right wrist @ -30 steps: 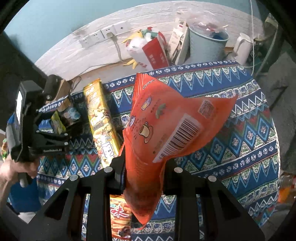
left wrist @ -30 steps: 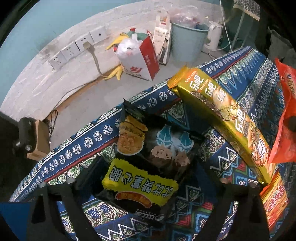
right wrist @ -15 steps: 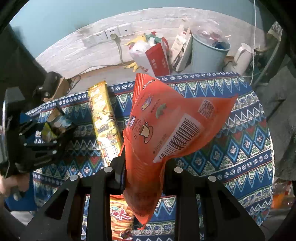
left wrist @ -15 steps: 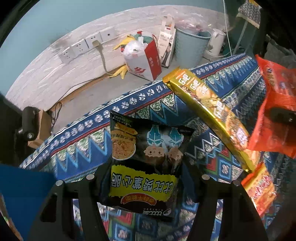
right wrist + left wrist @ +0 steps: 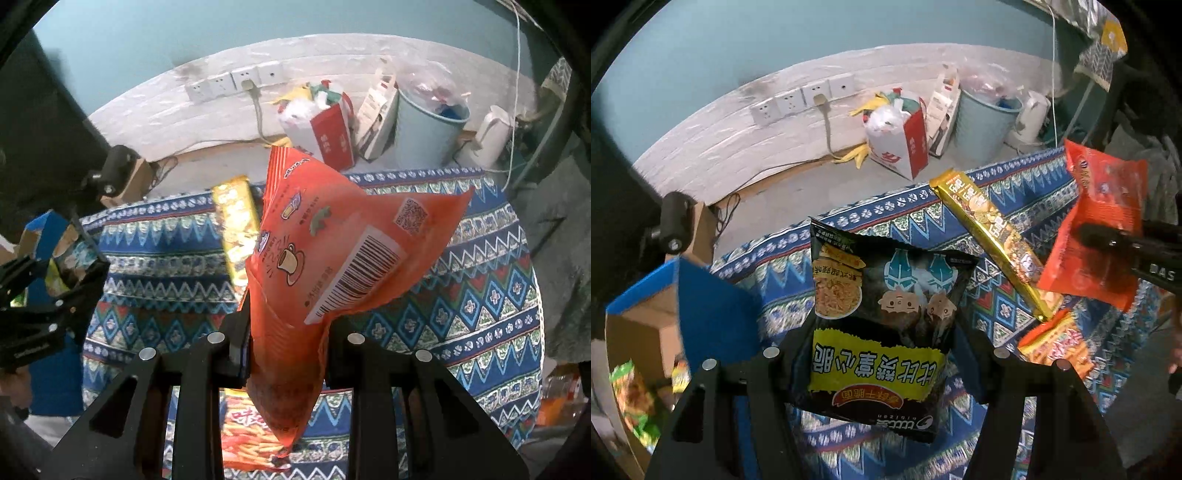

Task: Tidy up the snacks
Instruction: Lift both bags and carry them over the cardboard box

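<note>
Left gripper [image 5: 882,354]: clamped on the lower part of a black snack bag [image 5: 886,314], which stands up between the fingers, print upside down.
Right gripper [image 5: 286,339]: closed on an orange-red snack bag [image 5: 332,258], pinched near its bottom, barcode side toward the camera, the top flaring up and to the right.
Just left of the left gripper: an open blue-edged cardboard box [image 5: 665,295] with green and yellow packets inside.
Ahead and right of the left gripper: a long gold snack pack [image 5: 993,240] lying on the patterned blue cloth [image 5: 905,218].
Under the right gripper: an orange packet printed with fries [image 5: 251,439], flat on the cloth.
Farther out, by the wall: a red-and-white shopping bag [image 5: 905,147], a pale blue bin [image 5: 986,125], a white kettle [image 5: 1030,118] and a row of wall sockets [image 5: 801,99].
</note>
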The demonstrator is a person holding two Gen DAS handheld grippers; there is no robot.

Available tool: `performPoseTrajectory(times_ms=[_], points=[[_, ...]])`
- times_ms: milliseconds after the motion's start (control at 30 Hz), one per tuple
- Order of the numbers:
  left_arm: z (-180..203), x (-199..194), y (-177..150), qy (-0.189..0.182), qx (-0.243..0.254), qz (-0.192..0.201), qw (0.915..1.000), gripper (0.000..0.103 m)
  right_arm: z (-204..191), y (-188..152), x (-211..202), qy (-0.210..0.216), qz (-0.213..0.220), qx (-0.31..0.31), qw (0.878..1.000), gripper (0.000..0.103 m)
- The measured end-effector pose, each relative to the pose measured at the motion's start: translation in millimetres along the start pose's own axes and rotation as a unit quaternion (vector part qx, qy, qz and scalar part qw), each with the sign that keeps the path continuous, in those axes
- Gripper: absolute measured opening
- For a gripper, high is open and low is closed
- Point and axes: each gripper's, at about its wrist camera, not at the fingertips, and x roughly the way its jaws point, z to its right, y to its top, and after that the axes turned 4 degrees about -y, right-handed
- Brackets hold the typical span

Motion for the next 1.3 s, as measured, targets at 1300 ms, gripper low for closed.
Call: performPoseTrajectory(times_ms=[1300], points=[[-158, -144, -102, 0.044, -0.180, 0.088, 0.9787, 0.066, -219, 22, -49, 0.130, 0.024, -0.112, 0.985, 0.026]])
